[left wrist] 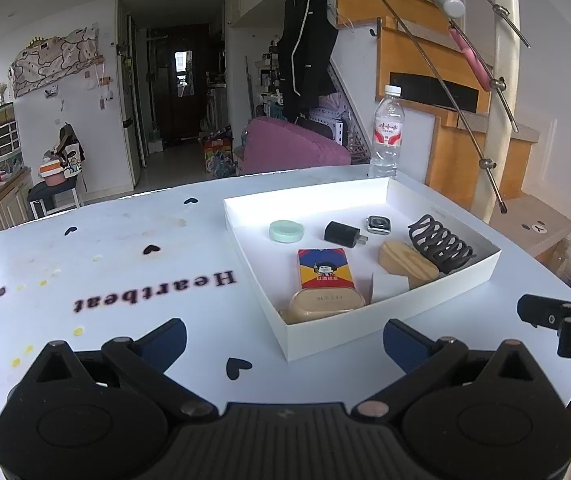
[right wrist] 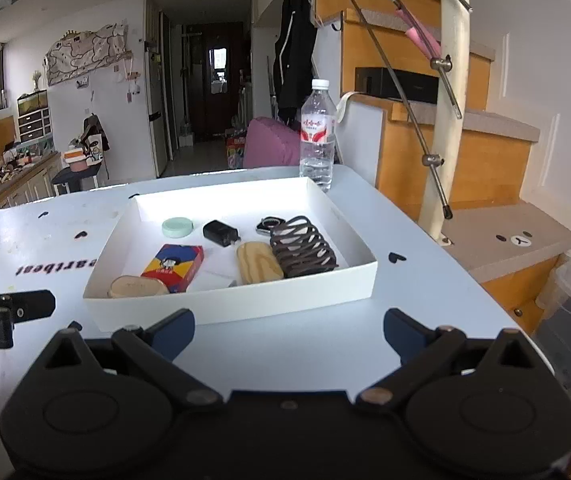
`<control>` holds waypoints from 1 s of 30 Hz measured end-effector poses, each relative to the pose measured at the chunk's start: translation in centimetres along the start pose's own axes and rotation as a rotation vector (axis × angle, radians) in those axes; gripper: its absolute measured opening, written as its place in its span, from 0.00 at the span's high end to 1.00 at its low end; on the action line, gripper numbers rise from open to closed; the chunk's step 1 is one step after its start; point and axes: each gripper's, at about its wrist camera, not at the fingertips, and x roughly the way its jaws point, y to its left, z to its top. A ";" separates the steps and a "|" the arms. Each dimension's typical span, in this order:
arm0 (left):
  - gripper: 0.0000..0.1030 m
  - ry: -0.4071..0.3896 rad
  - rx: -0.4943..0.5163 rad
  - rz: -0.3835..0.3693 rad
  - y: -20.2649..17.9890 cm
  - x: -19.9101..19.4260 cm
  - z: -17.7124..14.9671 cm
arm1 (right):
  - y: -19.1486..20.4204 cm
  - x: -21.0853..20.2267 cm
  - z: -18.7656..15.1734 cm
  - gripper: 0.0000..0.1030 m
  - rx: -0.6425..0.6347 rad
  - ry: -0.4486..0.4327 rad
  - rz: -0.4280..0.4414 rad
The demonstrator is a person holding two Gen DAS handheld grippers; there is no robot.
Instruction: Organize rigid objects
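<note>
White tray [right wrist: 221,308] sits on the pale blue table [right wrist: 325,344], toward its right side, and all the small things are inside it. At the back left of the tray lies a round green tin [right wrist: 177,227]. Next to it is a black plug [right wrist: 220,233], and further right is a small watch face [right wrist: 268,225]. A big black hair clip [right wrist: 301,248] lies along the right side, just beside a flat wooden piece [right wrist: 259,262]. Near the front sits a red, yellow and blue box [right wrist: 174,267], and a tan case [right wrist: 137,287] rests against the front wall, touching the box. A bit of white paper [left wrist: 389,286] lies on the tray floor between the box and the wooden piece. A water bottle [right wrist: 318,136] stands on the table just behind the tray's far right corner. The left gripper [left wrist: 285,344] hangs above the table in front of the tray, its fingers spread wide with nothing between them. The right gripper [right wrist: 289,336] is also wide apart and holds nothing, close to the tray's front wall.
</note>
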 end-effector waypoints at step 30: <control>0.00 0.002 -0.007 -0.002 0.0 -0.1 -0.2 | 0.0 -0.6 0.0 0.01 -0.016 -0.008 -0.009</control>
